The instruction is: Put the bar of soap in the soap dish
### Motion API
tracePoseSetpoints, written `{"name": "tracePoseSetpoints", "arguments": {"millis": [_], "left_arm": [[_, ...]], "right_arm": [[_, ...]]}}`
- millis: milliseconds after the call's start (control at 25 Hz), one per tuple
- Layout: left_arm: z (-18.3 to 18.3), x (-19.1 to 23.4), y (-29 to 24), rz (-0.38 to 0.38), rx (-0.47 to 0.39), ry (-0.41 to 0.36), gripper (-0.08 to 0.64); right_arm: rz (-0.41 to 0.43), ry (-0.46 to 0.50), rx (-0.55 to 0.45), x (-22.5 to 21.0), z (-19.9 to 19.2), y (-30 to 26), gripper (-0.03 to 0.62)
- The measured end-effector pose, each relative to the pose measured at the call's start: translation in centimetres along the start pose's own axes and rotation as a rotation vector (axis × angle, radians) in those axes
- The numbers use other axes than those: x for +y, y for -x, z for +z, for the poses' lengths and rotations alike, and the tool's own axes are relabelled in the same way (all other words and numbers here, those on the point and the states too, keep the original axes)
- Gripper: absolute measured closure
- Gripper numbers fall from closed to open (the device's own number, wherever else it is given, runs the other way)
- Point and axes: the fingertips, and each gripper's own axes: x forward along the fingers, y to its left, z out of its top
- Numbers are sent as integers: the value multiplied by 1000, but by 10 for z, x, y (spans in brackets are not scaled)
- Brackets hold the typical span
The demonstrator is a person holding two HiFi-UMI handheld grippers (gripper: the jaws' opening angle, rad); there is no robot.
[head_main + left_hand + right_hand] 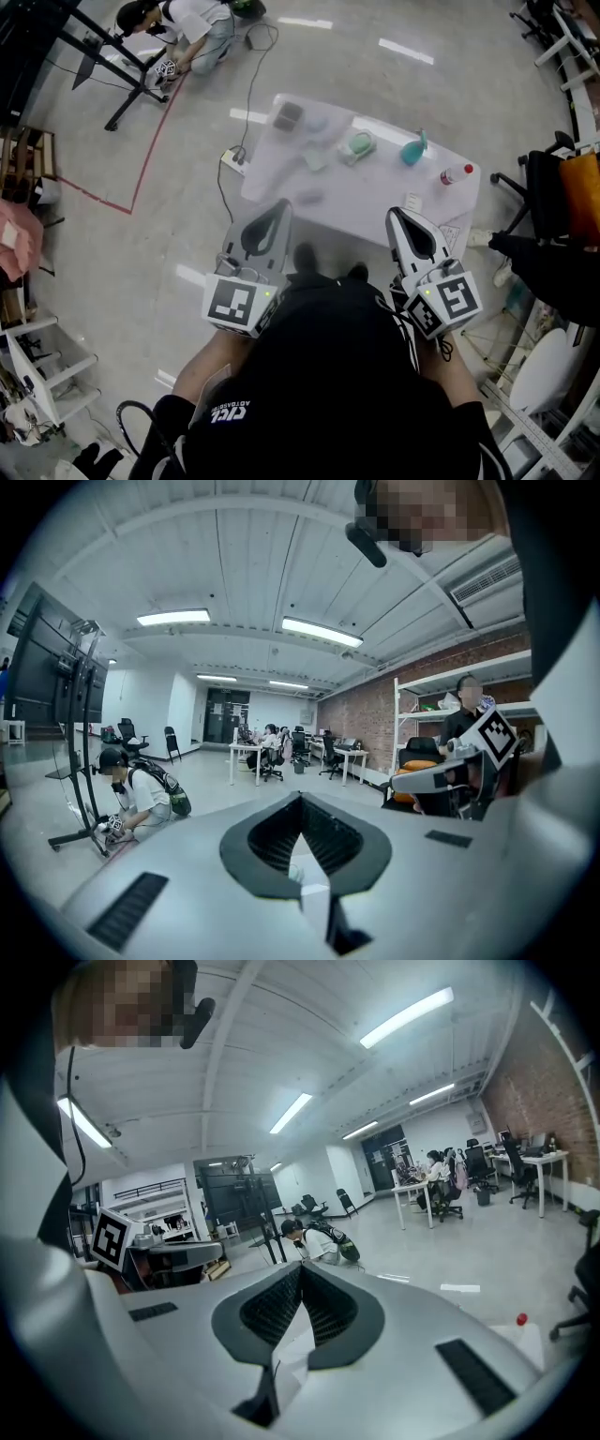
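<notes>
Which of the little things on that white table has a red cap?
The small bottle at the table's right end in the head view. Only it shows red; the teal object, the pale green item and the grey block do not.

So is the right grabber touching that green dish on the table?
Apart. The head view shows bare white table between the right gripper, near the table's front edge, and the green dish further back.

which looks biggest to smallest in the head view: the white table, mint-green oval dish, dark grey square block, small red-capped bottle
1. white table, by far the largest
2. mint-green oval dish
3. dark grey square block, only slightly smaller than the dish; nearly a tie
4. small red-capped bottle, the smallest
</notes>
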Motion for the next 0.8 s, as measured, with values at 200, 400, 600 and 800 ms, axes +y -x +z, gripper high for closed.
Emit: {"name": "tracePoseSetpoints", "arguments": {"millis": [200, 400, 600, 800], "left_arm": [[-8, 57, 5, 5, 1, 40, 552], [-37, 101, 3, 41, 33, 101, 552], [-64, 132, -11, 87, 57, 155, 552], [-105, 144, -36, 66, 73, 210, 552]], "right_arm": [[-3, 23, 44, 25, -1, -48, 574], [12, 20, 146, 29, -28, -87, 574], [79, 63, 240, 34, -54, -128, 574], [137, 75, 295, 23, -94, -172, 574]]}}
